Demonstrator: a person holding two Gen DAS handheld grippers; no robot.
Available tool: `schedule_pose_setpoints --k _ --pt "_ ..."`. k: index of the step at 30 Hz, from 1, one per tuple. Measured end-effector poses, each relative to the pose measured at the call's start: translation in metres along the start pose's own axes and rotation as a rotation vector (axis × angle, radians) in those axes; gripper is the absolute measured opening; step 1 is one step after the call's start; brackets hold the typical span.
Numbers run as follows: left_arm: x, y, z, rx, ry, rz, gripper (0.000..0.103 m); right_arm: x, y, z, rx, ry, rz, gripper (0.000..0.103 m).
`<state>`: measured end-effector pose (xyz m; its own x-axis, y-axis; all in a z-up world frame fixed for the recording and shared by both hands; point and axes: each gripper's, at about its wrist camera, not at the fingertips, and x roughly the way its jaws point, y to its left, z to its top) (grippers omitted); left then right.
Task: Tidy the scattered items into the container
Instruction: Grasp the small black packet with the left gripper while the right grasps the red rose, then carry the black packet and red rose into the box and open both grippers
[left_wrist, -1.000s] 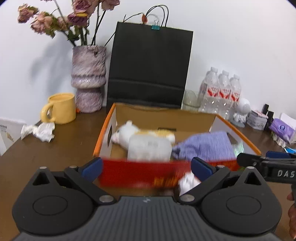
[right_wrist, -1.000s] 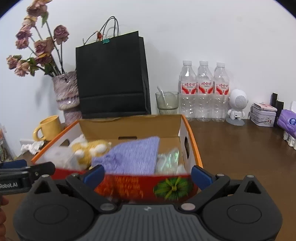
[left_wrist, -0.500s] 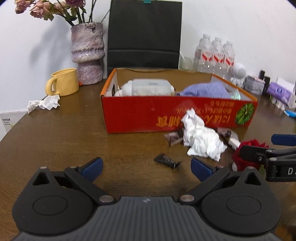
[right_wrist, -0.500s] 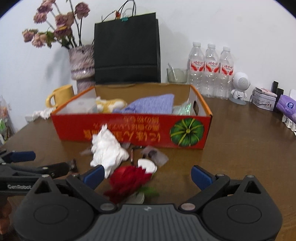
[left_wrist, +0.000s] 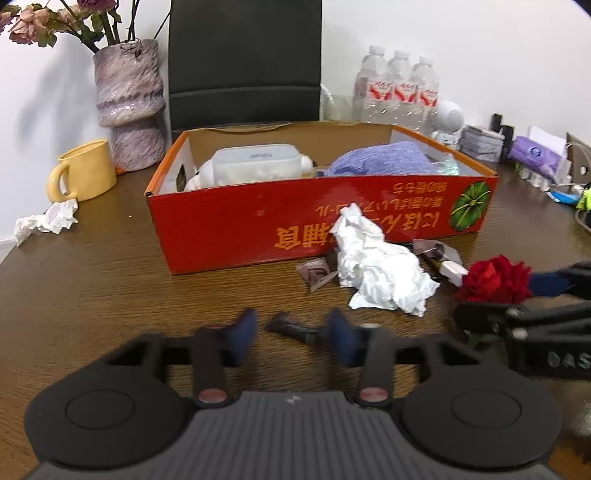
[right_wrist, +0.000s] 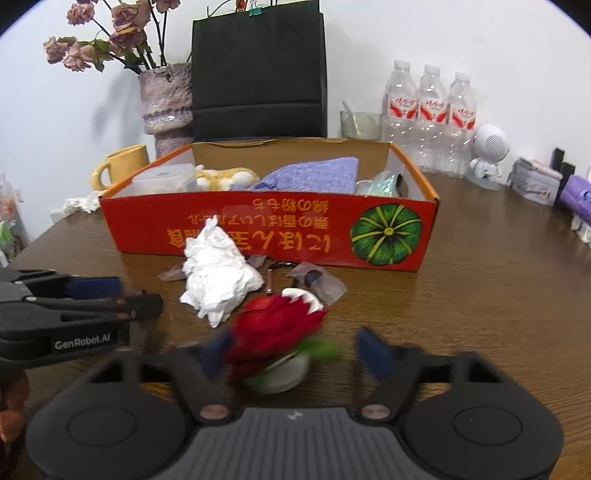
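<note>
Brown worktop (left_wrist: 92, 288) with a red box (left_wrist: 240, 229) at the back, already part filled. Litter lies just in front of it: a tissue (left_wrist: 376, 273), wrappers, a rose (right_wrist: 273, 332) and a dark scrap (left_wrist: 291, 326). My left gripper (left_wrist: 291, 338) is closing its jaws with the scrap between them, its long axis running roughly across the gap; I see no pad contact yet. My right gripper (right_wrist: 295, 349) is closing round the rose, which sits between the jaws toward the left pad, not clearly pinched
</note>
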<state>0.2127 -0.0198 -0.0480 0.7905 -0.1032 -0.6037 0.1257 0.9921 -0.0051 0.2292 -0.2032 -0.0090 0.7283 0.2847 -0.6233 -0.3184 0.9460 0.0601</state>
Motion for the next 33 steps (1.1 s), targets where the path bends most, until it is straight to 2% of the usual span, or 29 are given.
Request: schedule_pose_setpoints --k 1,4,11,19,22,28,33 --pt "-0.001 0.001 -0.001 -0.003 -0.002 -0.005 0.03 0.0 0.0 0.0 0.004 0.007 0.013 0.039" --pt "-0.006 0.002 -0.003 -0.012 -0.013 -0.011 0.023 -0.003 0.001 -0.003 -0.003 0.002 0.018 0.038" --pt "-0.014 0.0 -0.006 -0.018 -0.036 -0.01 0.022 -0.007 -0.005 -0.003 0.03 -0.021 0.025 0.038" --pt "-0.03 -0.004 -0.01 -0.015 -0.089 -0.002 0.021 -0.011 -0.006 -0.004 0.047 -0.041 0.026 0.038" --pt "-0.039 -0.006 -0.008 -0.017 -0.119 -0.007 0.021 -0.02 -0.007 -0.003 0.045 -0.073 0.032 0.038" --pt "-0.059 -0.003 0.023 -0.036 -0.204 -0.059 0.021 -0.035 -0.017 0.02 0.061 -0.139 0.079 0.038" --pt "-0.058 -0.005 0.062 -0.01 -0.273 -0.056 0.021 -0.035 -0.025 0.055 0.043 -0.197 0.067 0.038"
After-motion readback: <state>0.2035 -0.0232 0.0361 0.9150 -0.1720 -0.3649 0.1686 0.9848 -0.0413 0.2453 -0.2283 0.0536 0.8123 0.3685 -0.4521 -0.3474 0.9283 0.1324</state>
